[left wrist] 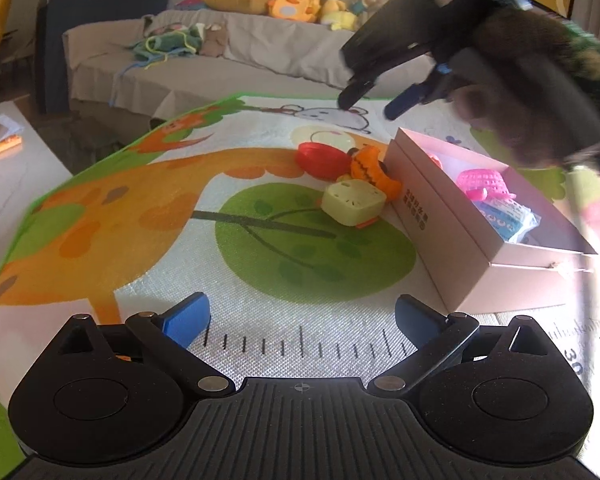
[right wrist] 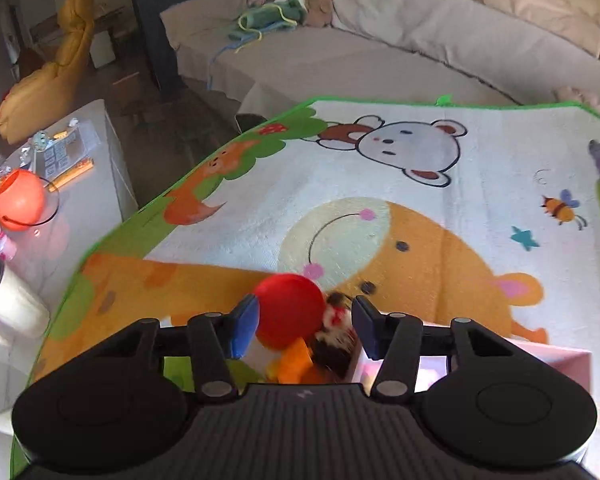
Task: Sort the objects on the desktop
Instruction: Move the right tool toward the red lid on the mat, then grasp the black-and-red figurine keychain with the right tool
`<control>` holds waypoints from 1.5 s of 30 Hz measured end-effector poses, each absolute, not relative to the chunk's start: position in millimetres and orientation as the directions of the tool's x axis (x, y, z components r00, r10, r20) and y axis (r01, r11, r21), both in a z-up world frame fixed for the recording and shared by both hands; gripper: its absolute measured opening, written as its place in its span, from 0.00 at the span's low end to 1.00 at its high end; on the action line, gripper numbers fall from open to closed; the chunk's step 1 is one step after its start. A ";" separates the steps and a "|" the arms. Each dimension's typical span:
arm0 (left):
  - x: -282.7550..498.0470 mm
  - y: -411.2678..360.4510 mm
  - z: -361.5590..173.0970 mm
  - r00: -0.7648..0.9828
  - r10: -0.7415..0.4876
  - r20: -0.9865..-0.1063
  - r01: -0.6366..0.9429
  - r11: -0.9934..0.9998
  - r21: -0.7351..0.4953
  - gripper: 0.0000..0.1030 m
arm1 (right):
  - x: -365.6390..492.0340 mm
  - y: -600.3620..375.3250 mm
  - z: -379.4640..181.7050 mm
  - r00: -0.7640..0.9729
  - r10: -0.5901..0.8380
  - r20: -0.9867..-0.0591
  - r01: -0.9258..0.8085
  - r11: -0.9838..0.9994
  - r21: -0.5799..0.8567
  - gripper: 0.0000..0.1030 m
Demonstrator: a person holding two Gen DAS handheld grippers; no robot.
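The left gripper (left wrist: 302,320) hovers over the cartoon play mat (left wrist: 260,320) with its blue pads spread wide and nothing between them; just ahead of it a printed ruler scale crosses the mat, and off to its right the numerals 30 and 40 can be read. Further ahead and slightly right lie a pale yellow-green cube toy (left wrist: 354,202), an orange pumpkin toy (left wrist: 374,170) and a red round toy (left wrist: 322,158), bunched together beside a pale pink open box (left wrist: 452,240). The box's near wall carries a block of dark print too small to read; inside it sit a pink mesh basket (left wrist: 485,183) and a blue-and-white packet (left wrist: 508,220), partly hidden by the wall. The right gripper (right wrist: 304,330), seen blurred in the left view, hangs above the toys with its jaws partly apart; from its own camera the red round toy and a smeared dark-and-white item (right wrist: 336,336) show in the gap, contact unclear, and the box corner is cut off at lower right
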State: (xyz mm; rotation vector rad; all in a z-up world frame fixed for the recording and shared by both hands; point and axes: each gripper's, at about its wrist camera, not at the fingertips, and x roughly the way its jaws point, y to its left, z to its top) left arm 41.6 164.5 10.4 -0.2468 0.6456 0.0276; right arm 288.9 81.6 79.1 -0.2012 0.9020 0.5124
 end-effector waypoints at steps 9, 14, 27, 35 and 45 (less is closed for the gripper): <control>39.1 171.3 10.4 0.811 -0.066 -0.581 -0.116 0.955 -0.272 0.99 | 329.1 128.3 21.6 0.516 0.165 -0.841 -0.517 0.842 -0.152 0.29; 38.8 172.3 10.5 0.813 -0.058 -0.579 -0.130 0.952 -0.278 0.99 | 327.7 133.6 14.7 0.473 0.171 -0.864 -0.538 0.833 -0.130 0.18; 35.8 171.6 11.5 0.785 -0.094 -0.613 -0.052 0.975 -0.216 1.00 | 243.0 115.5 51.8 0.251 0.363 -0.898 -0.697 0.711 0.093 0.21; 34.7 167.7 10.0 0.790 -0.068 -0.609 -0.067 0.978 -0.196 1.00 | 285.0 108.7 56.4 0.463 0.201 -0.863 -0.572 0.812 -0.118 0.31; 33.7 173.3 12.0 0.789 -0.078 -0.610 -0.068 0.975 -0.213 1.00 | 281.3 128.4 15.3 0.468 0.123 -0.875 -0.628 0.743 -0.231 0.28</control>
